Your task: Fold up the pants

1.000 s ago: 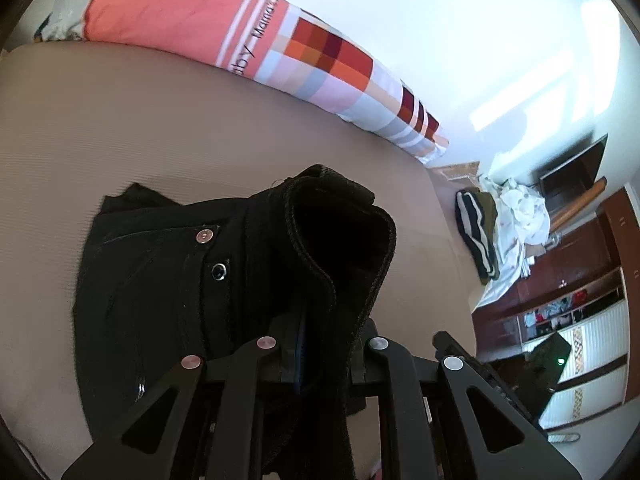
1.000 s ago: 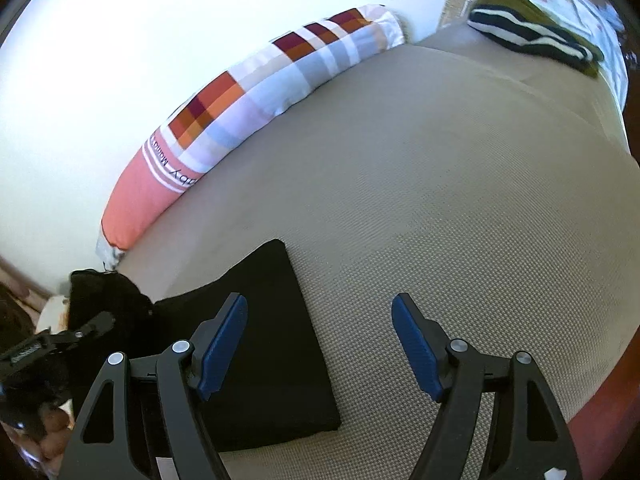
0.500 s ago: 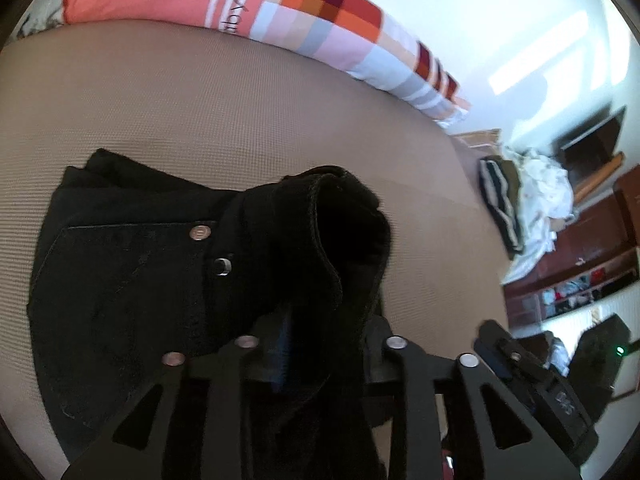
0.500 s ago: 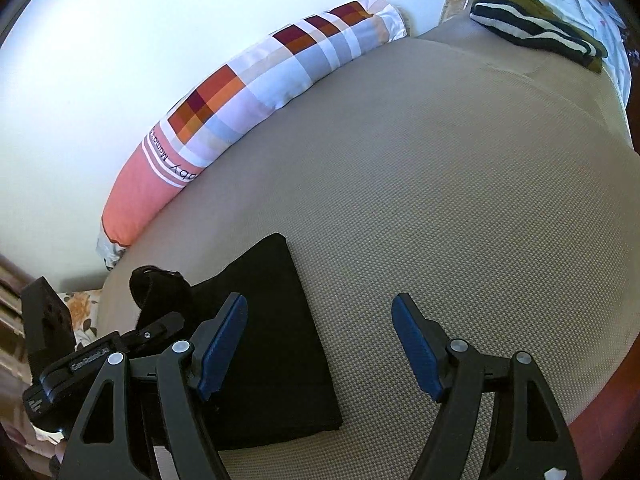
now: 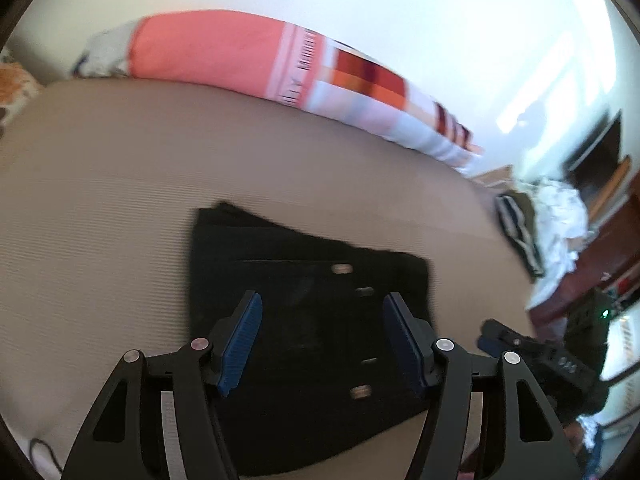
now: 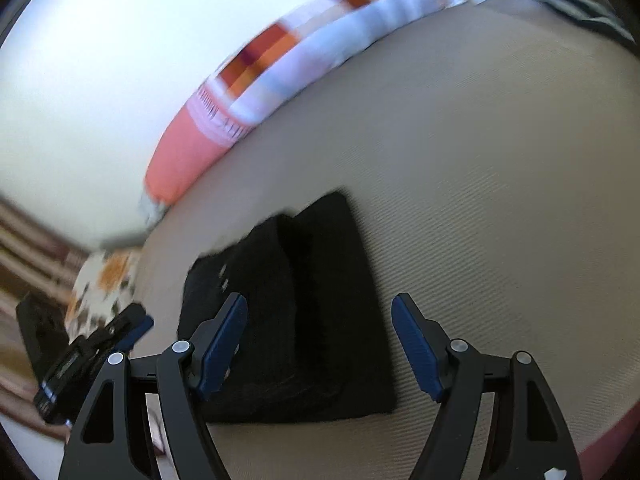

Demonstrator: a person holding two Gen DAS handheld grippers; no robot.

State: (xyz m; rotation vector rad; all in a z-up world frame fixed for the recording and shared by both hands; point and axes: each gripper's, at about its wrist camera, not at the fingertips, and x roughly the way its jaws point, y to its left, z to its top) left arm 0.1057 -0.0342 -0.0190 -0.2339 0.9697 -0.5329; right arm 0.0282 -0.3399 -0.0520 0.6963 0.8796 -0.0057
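Since the pants (image 5: 308, 320) already lie as a compact black bundle on the beige bed (image 5: 120, 184), you have little left beyond tidying. Your left gripper (image 5: 322, 344) hangs over them, jaws apart and empty; your right gripper (image 6: 320, 346) is likewise spread wide with nothing in it, the bundle at its 11 o'clock. Expect thick, soft denim-like cloth, fairly heavy and apt to spring open at the fold. If you regrip, pinch through all layers at the stiff waistband edge near the metal buttons (image 5: 362, 291), not a single loose layer.
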